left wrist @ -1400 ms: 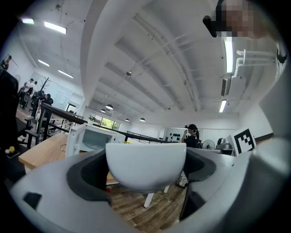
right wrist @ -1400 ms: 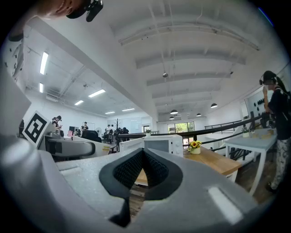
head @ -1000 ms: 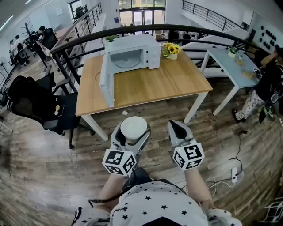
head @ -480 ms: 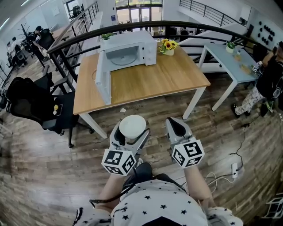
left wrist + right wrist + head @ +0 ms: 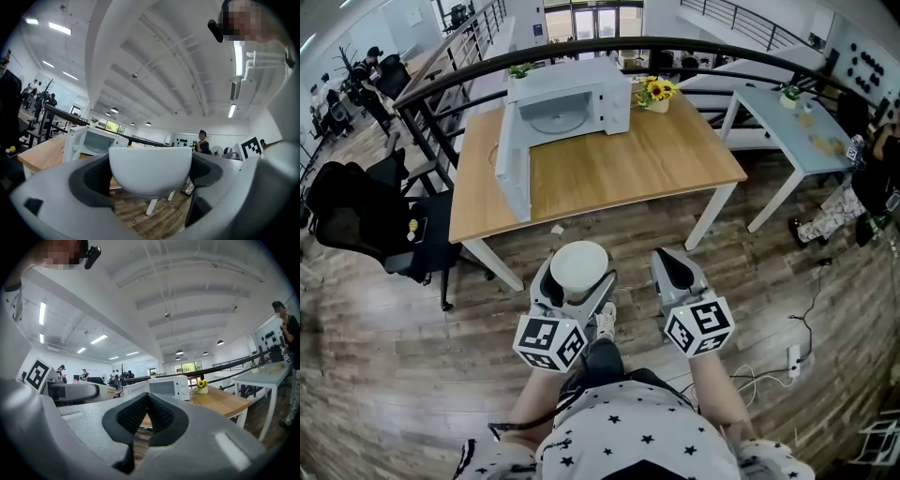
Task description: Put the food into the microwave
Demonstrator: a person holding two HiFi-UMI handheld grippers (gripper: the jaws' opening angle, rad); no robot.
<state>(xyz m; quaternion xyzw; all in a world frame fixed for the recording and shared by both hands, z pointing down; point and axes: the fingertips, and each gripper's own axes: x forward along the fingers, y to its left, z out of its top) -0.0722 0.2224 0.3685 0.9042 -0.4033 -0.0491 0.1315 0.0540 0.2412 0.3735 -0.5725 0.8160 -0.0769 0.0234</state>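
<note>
A white bowl (image 5: 579,268) sits clamped between the jaws of my left gripper (image 5: 576,274); in the left gripper view the bowl (image 5: 150,169) fills the gap between the dark pads. My right gripper (image 5: 673,271) is shut with nothing in it, its pads meeting in the right gripper view (image 5: 146,409). Both are held low over the wood floor, short of the table. The white microwave (image 5: 570,97) stands at the far side of the wooden table (image 5: 609,173), its door (image 5: 512,161) swung wide open to the left, the turntable visible inside.
A pot of sunflowers (image 5: 655,93) stands right of the microwave. A black office chair (image 5: 370,225) is left of the table, a light blue table (image 5: 792,131) to the right. A black railing (image 5: 628,47) runs behind. Cables lie on the floor at right.
The table and microwave have drawn slightly nearer and shifted left in the head view. Both grippers keep the same pose, the bowl still held.
</note>
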